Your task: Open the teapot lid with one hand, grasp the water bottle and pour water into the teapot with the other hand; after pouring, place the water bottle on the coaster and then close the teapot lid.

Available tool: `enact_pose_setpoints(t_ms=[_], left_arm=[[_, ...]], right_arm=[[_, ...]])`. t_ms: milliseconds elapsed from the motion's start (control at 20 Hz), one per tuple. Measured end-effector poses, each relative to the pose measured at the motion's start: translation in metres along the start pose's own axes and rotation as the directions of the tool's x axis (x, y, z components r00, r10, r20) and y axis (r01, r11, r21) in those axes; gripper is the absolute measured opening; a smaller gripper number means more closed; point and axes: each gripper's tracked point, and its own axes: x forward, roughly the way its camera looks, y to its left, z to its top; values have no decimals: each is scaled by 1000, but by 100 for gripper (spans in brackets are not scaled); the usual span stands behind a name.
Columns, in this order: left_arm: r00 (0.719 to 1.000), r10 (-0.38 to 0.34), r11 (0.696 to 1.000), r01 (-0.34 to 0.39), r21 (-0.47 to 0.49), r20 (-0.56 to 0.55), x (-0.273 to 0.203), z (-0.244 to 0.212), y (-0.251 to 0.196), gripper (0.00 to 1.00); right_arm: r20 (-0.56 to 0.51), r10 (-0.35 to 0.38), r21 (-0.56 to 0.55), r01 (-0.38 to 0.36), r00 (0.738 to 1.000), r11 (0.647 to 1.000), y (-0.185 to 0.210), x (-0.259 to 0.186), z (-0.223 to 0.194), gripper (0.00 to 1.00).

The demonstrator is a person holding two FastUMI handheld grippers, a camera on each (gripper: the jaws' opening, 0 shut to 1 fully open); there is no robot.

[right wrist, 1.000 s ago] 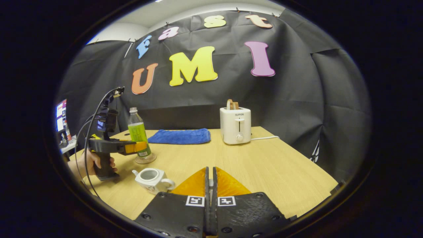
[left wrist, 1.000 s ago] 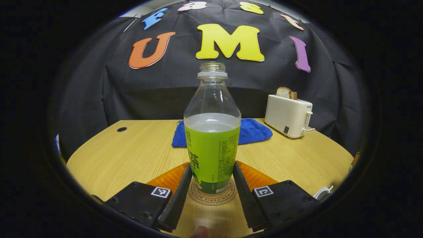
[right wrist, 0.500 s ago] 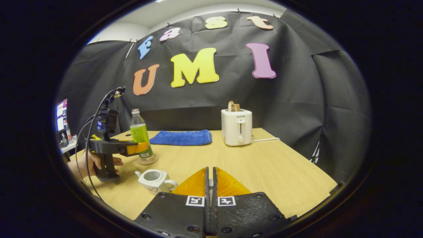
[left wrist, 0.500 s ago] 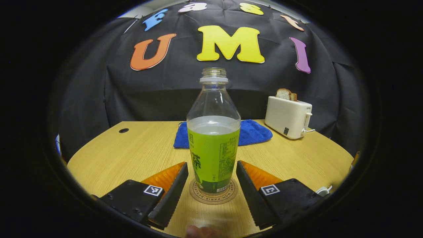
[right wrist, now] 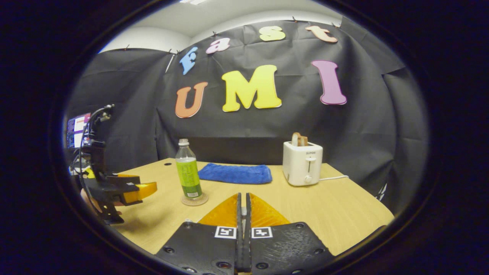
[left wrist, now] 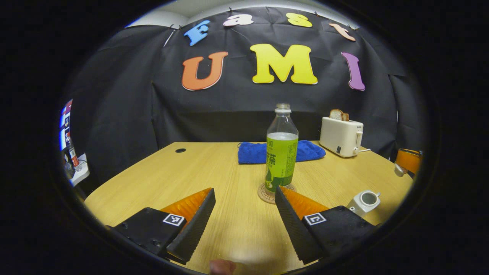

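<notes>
The water bottle (left wrist: 282,152), green-labelled with no cap, stands upright on the round coaster (left wrist: 273,193) in the left gripper view. My left gripper (left wrist: 244,217) is open and drawn back from it, nothing between its fingers. At the right sits the white teapot (left wrist: 363,202), its top uncovered. Above it hangs my right gripper (left wrist: 405,162) with a small white piece, the teapot lid (left wrist: 398,170), under its tips. In the right gripper view, my right gripper (right wrist: 242,212) is shut, a pale sliver between the fingertips. The bottle (right wrist: 188,173), coaster (right wrist: 195,199) and left gripper (right wrist: 147,189) lie to its left.
A white toaster (left wrist: 341,135) with bread in it stands at the back right, its cord trailing on the wooden table (left wrist: 214,168). A folded blue cloth (left wrist: 252,152) lies behind the bottle. A hand (right wrist: 86,198) holds the left gripper at the table's left edge.
The left gripper opened, let go of the bottle and pulled back; the bottle stays on the coaster. The right gripper, still shut, shifted so the teapot left its view.
</notes>
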Motion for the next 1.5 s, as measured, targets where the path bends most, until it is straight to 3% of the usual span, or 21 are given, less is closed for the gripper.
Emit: enact_pose_setpoints(t_ms=[250,400,1350,1500], left_arm=[[992,95,995,-95,-14,77,-47,10,41,98],[990,108,994,-107,-16,95,-62,12,49,98],[989,80,997,-82,13,126,-77,21,41,98],[988,78,997,-81,16,131,-80,24,38,98]], right_arm=[[-26,58,-37,-59,998,998,30,24,-16,0],[-45,62,-48,-64,997,997,34,31,-29,0],[-71,68,-50,-71,995,996,44,28,-59,0],[-52,57,-58,-60,997,997,43,26,-52,7]])
